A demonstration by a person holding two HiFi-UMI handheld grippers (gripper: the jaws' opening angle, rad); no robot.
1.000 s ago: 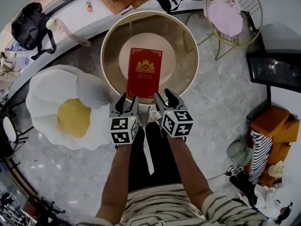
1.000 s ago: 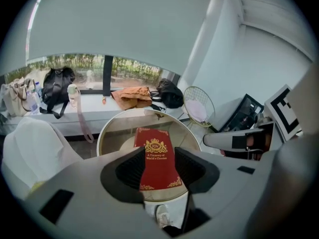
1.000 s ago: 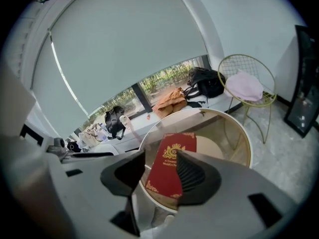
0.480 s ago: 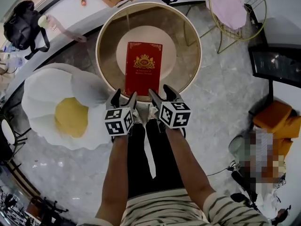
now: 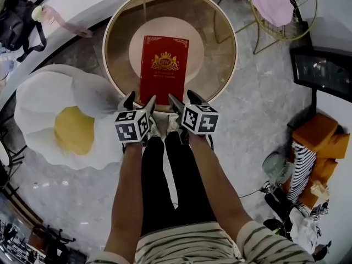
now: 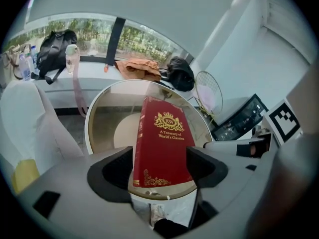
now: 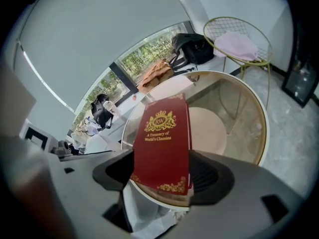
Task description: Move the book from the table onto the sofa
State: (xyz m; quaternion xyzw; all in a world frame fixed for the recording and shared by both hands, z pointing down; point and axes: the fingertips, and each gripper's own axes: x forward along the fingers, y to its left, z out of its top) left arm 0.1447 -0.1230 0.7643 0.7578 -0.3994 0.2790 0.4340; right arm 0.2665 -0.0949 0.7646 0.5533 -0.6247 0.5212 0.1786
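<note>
Book (image 5: 162,70): red hardcover, gold crest and title, lying flat, cover up, on round gold-rimmed glass table (image 5: 221,56), toward its near edge | Left gripper (image 5: 137,101): pitched downward at book's near-left corner, jaws just opened wide, nothing clamped | Right gripper (image 5: 182,99): pitched downward at near-right corner, jaws just opened wide, pads clear of book.

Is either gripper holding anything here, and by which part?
Nothing is held. Jaws of the left gripper and right gripper have just been opening, with nothing between them; the red book lies ahead, flat on the round glass table.
</note>
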